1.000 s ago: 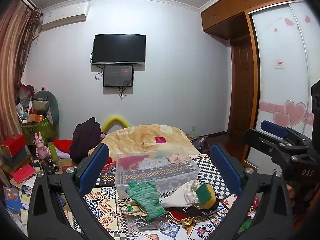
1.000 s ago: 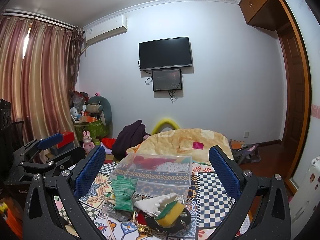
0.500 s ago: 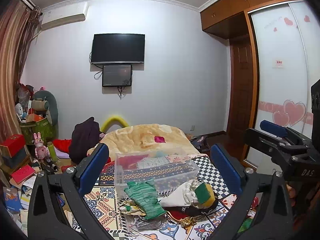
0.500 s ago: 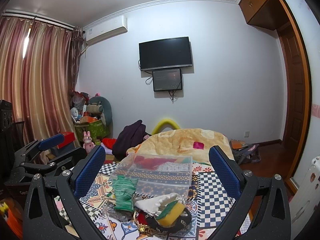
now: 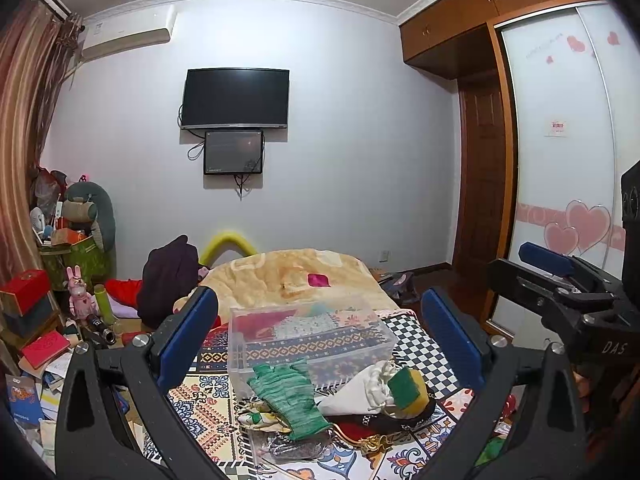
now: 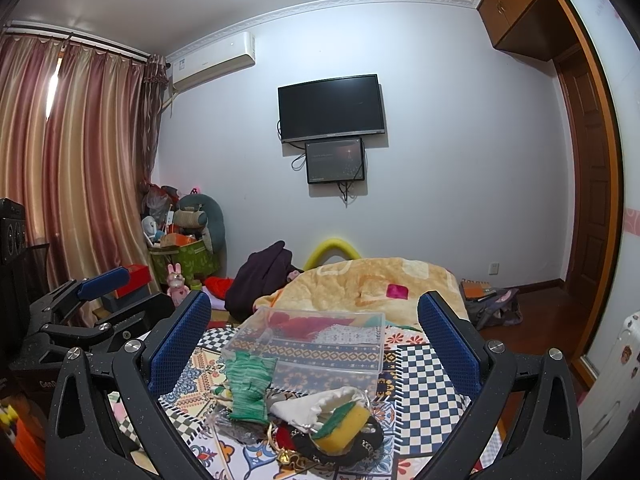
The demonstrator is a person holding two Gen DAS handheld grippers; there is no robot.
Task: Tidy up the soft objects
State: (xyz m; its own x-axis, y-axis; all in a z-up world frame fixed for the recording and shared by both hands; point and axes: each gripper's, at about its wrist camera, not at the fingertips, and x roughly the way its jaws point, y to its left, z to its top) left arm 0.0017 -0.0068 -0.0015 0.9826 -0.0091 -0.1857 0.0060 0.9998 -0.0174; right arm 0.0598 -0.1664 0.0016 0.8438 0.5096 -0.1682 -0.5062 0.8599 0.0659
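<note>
A pile of soft things lies on the patterned bedspread (image 5: pixel 208 404): a green knit glove (image 5: pixel 290 394), a white cloth pouch (image 5: pixel 362 390), a yellow-green sponge (image 5: pixel 408 388) and a dark item under them. A clear plastic box (image 5: pixel 308 340) stands just behind the pile. My left gripper (image 5: pixel 320 340) is open and empty, held above and in front of the pile. My right gripper (image 6: pixel 314 346) is open and empty too, over the same pile, with the glove (image 6: pixel 248 384), sponge (image 6: pixel 344 424) and box (image 6: pixel 316 344) between its fingers.
A beige blanket (image 5: pixel 296 276) covers the bed's far end, with a dark garment (image 5: pixel 168 276) at its left. Books, boxes and toys clutter the left floor (image 5: pixel 40 340). A wardrobe (image 5: pixel 560 160) and door stand right. The right gripper (image 5: pixel 560 292) shows beside the left view.
</note>
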